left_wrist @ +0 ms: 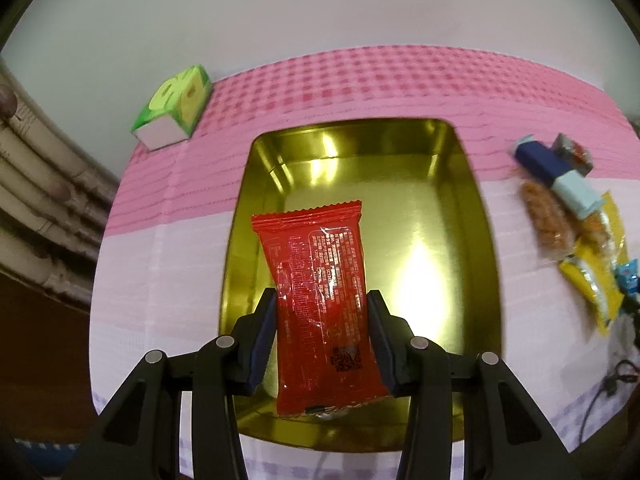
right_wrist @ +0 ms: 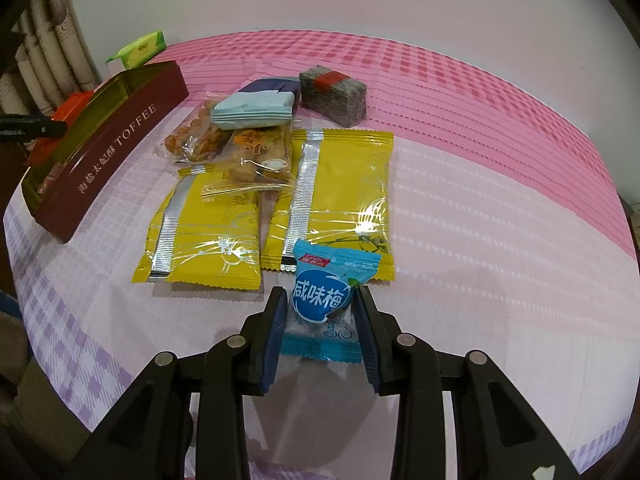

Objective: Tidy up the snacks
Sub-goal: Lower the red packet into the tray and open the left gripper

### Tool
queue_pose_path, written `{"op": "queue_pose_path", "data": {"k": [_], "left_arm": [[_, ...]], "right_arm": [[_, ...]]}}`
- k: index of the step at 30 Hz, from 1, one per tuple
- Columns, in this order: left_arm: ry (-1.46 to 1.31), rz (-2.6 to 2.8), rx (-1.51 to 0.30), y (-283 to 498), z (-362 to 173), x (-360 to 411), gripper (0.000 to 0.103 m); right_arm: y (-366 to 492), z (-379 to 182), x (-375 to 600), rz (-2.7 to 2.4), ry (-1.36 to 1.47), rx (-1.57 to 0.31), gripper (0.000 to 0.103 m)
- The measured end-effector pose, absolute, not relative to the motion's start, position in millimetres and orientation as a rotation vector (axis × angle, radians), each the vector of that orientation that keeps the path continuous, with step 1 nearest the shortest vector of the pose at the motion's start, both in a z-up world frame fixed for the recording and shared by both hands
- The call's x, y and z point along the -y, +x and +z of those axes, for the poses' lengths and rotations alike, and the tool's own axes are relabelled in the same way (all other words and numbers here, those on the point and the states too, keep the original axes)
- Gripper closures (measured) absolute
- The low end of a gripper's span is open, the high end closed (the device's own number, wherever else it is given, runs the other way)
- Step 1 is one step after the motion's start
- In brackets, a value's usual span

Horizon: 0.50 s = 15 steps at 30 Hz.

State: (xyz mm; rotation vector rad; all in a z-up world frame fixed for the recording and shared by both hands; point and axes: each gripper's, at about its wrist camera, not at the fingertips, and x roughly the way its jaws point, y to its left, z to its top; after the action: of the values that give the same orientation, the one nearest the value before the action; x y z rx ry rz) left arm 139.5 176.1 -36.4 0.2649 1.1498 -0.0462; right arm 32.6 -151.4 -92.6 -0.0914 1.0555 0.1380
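My right gripper (right_wrist: 322, 300) holds a small blue plum-candy packet (right_wrist: 326, 300) between its fingers, just above the near edge of the checked tablecloth (right_wrist: 480, 208). Just beyond it lie two yellow packets (right_wrist: 340, 196) side by side, the nearer corner of one touching the blue packet. Behind them sit a clear wrapper of fried snacks (right_wrist: 256, 156), a pale-blue-and-navy packet (right_wrist: 256, 108) and a grey block with a red band (right_wrist: 334, 94). Toward the left edge stands a maroon tin marked TOFFEE (right_wrist: 108, 148), gold inside, with something red (right_wrist: 70, 112) at it, possibly a wrapper. A green box (right_wrist: 138, 50) sits at the far left corner.
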Motion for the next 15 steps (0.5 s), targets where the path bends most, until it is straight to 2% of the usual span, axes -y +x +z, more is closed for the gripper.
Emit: {"op": "queue_pose_path", "data": {"k": [15], "left_arm": [[0.332,-0.056,-1.192,149,-59,-188,0.058]], "right_arm": [[33,-93,150,0.120,-0.085,-1.063,0.071]]}}
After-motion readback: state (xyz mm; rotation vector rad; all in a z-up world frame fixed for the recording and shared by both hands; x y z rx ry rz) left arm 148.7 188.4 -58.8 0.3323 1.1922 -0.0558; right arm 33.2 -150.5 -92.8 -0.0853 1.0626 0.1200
